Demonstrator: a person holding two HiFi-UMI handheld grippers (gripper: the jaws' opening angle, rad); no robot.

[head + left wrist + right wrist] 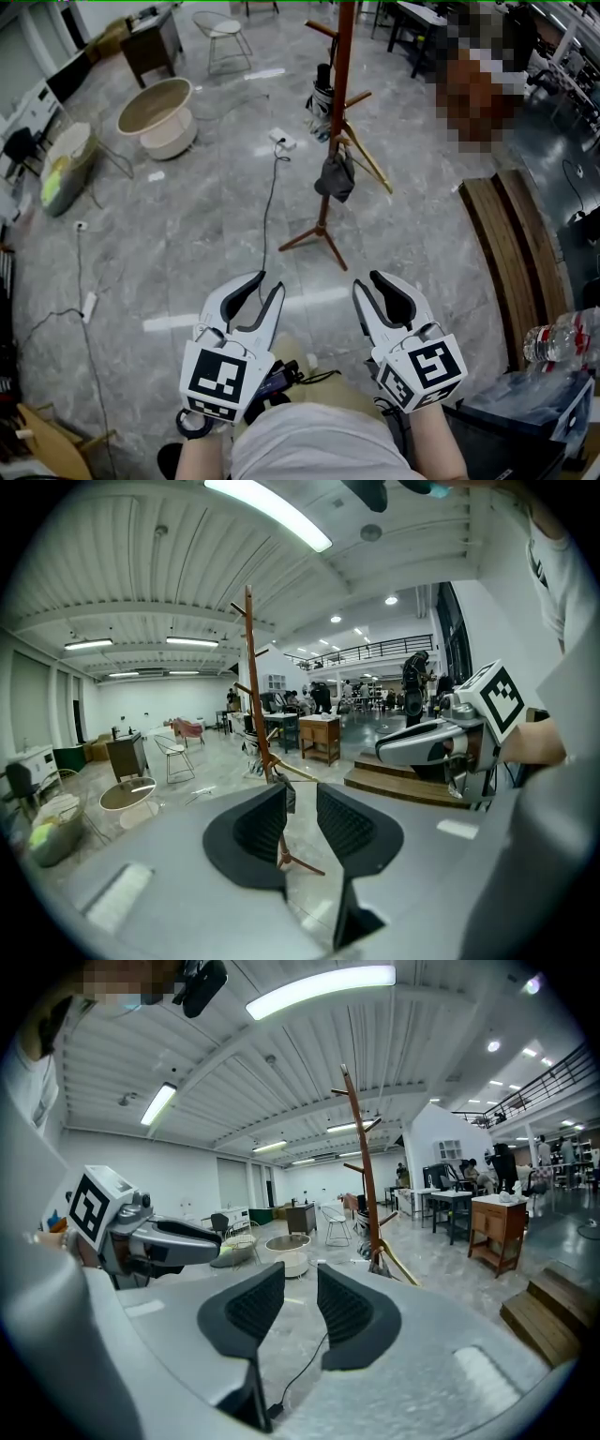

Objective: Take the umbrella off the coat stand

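A brown wooden coat stand (344,66) rises from the grey floor ahead of me, its legs spread at the bottom. What looks like a black folded umbrella (323,97) hangs by the pole, with a dark grey cloth item (336,178) lower down and a yellowish stick (370,164) slanting off it. My left gripper (267,283) and right gripper (367,281) are side by side near my body, well short of the stand. Both are open with nothing between the pads. The stand (255,696) shows past the left gripper (301,794) and to the right beyond the right gripper (301,1274).
A black cable (270,206) runs across the floor toward the stand. A round beige basin (157,117) and a wire chair (223,33) stand at the far left. A wooden bench (511,253) and a plastic bottle (562,336) are on the right. A person (478,84) is beyond.
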